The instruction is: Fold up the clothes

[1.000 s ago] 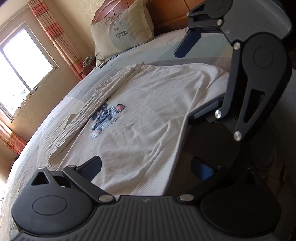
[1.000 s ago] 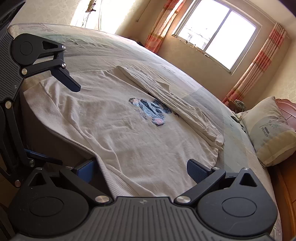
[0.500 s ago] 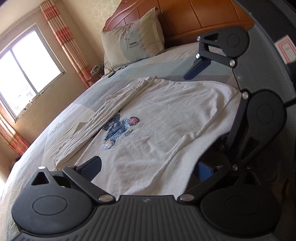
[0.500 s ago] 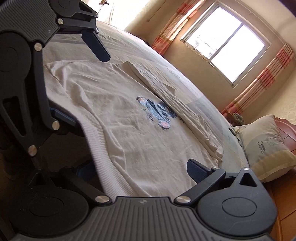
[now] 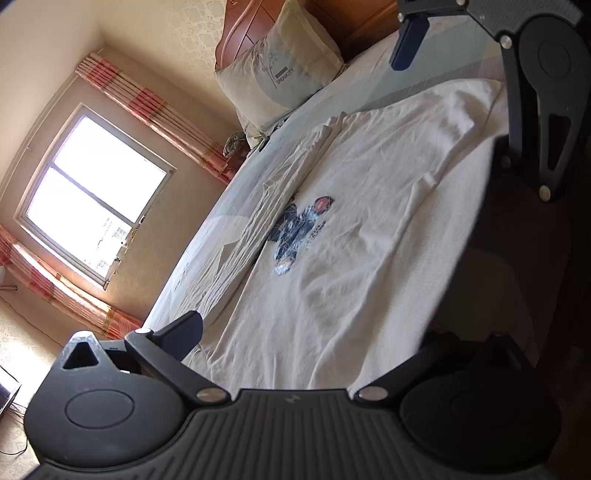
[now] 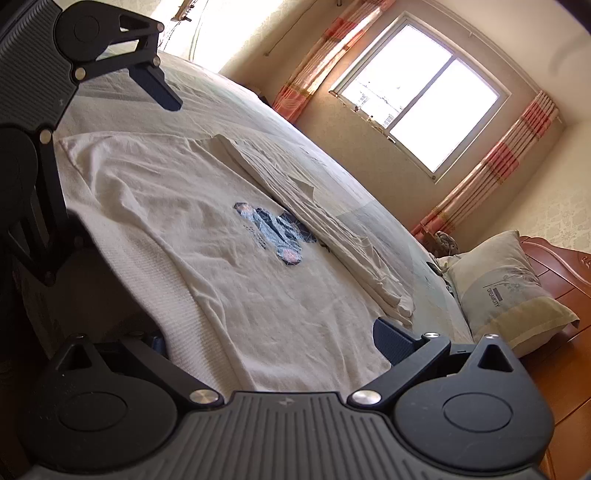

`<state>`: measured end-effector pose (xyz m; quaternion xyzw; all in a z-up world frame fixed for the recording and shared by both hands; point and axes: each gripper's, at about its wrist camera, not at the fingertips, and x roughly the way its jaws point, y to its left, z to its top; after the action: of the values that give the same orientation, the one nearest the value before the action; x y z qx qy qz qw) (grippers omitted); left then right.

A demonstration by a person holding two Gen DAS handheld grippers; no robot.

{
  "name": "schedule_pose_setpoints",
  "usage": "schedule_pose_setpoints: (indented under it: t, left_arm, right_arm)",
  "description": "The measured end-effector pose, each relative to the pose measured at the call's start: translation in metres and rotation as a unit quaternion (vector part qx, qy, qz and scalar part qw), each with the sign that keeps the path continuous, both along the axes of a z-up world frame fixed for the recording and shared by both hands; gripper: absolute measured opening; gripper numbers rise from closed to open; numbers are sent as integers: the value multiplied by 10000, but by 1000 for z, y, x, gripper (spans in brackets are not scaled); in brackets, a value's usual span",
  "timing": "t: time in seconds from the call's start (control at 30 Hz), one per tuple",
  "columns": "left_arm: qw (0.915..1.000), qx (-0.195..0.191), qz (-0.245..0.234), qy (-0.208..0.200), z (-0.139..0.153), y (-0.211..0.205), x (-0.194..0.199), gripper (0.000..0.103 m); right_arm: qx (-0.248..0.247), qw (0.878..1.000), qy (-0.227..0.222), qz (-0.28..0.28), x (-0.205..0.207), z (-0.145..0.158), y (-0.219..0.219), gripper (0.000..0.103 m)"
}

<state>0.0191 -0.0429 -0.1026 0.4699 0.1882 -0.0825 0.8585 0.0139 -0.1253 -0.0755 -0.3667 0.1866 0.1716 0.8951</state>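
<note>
A white T-shirt (image 5: 362,229) with a blue printed figure (image 5: 299,229) lies spread on the bed, its far side folded over into a long strip (image 6: 332,225). My left gripper (image 5: 314,338) is open at the shirt's near edge, close to the hem. One finger (image 5: 184,332) shows clearly, while the other sits in shadow beside the bed. My right gripper (image 6: 271,334) is open at the same near edge, toward the collar end. Its right finger (image 6: 395,339) rests over the cloth and its left one is half hidden under the hanging edge. Each view shows the other gripper's raised finger (image 6: 159,88).
A beige pillow (image 6: 506,291) leans on the wooden headboard (image 5: 332,14) at the head of the bed. A window (image 5: 92,195) with striped curtains (image 6: 491,162) is on the far wall. Pale bed sheet (image 6: 229,99) surrounds the shirt. The bed's near side drops into shadow.
Both wrist views have rolled and risen, taking in more wall and window. The grippers stay open along the shirt's near edge. The shirt itself has not shifted.
</note>
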Motion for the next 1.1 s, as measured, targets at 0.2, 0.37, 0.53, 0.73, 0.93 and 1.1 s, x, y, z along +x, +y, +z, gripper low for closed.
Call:
schedule_pose_setpoints:
  t: [0.2, 0.37, 0.53, 0.73, 0.93, 1.1]
  left_arm:
    - [9998, 172, 128, -40, -4, 10, 4, 102]
    - [9988, 400, -233, -186, -11, 3, 2, 102]
    - [9966, 756, -48, -335, -18, 26, 5, 102]
    - [9857, 1539, -122, -679, -34, 16, 1, 102]
    - [9875, 1410, 9, -709, -30, 20, 4, 102]
    - [9889, 1314, 60, -691, -26, 22, 8, 102]
  right_arm:
    - [-116, 9999, 35, -44, 3, -11, 5, 103]
    - [-350, 9990, -167, 200, 1, -16, 22, 103]
    - [-564, 9981, -238, -119, 4, -16, -2, 103]
    - [-771, 9959, -223, -419, 7, -16, -22, 103]
    - [-1238, 9900, -620, -273, -4, -25, -13, 103]
    - [-1369, 9877, -736, -183, -2, -27, -10, 103]
